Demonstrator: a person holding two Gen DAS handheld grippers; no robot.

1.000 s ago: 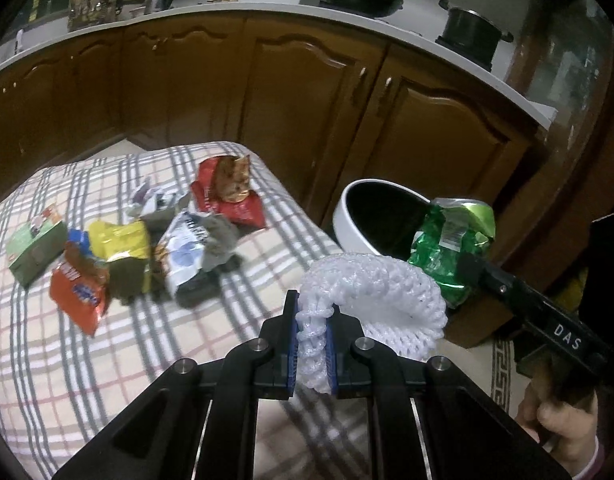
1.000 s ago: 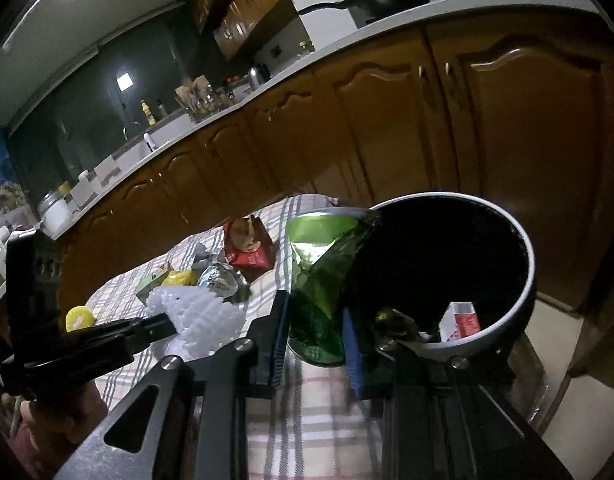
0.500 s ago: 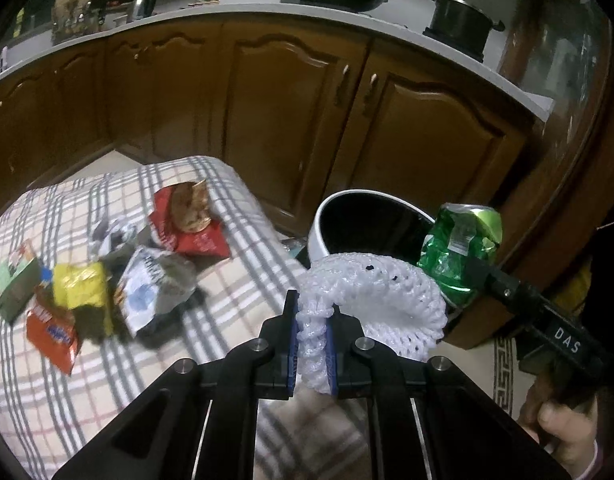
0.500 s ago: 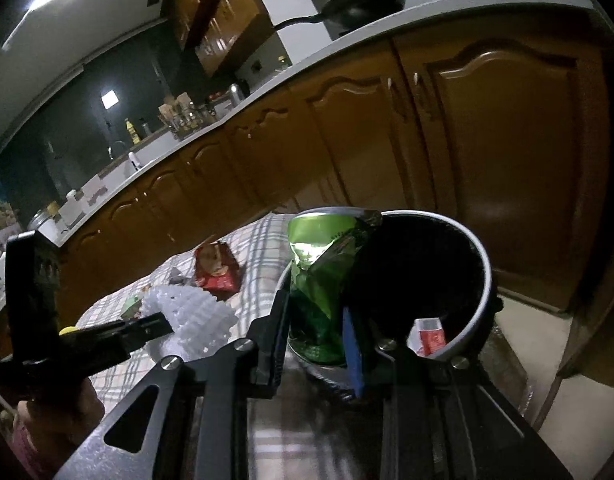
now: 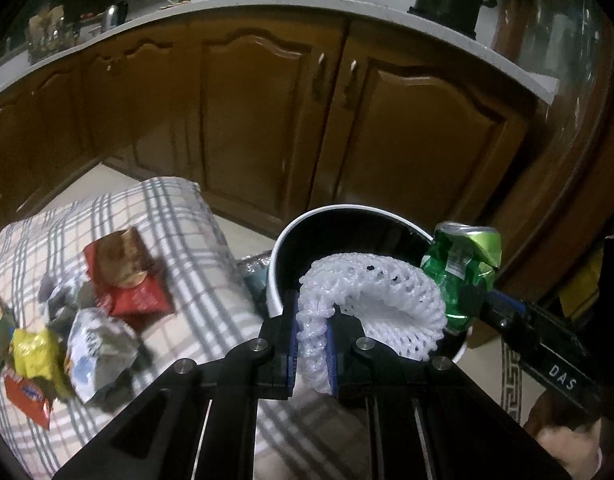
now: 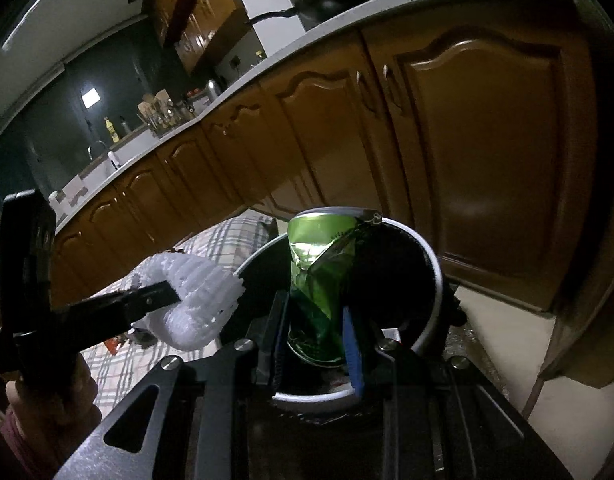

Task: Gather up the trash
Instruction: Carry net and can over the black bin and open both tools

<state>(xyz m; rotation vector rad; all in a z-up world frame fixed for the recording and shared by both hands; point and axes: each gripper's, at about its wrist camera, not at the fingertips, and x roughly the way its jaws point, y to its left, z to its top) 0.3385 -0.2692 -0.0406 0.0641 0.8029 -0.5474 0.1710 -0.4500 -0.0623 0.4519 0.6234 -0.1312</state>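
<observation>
Left gripper (image 5: 311, 340) pinched on a white foam fruit net (image 5: 371, 304), held at the near rim of the white-rimmed bin (image 5: 283, 248). Right gripper (image 6: 315, 336) clamped on a crushed green can (image 6: 319, 280), upright above the bin's dark opening. More wrappers (image 5: 123, 280) lying on the plaid cloth (image 5: 195, 232) beside the bin.

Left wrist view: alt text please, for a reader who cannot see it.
The left tool pinches a white foam net over the rim of a round bin, while the right tool holds a crushed green can at the bin's far side. Snack wrappers lie on a plaid cloth to the left, wooden cabinets behind.
</observation>
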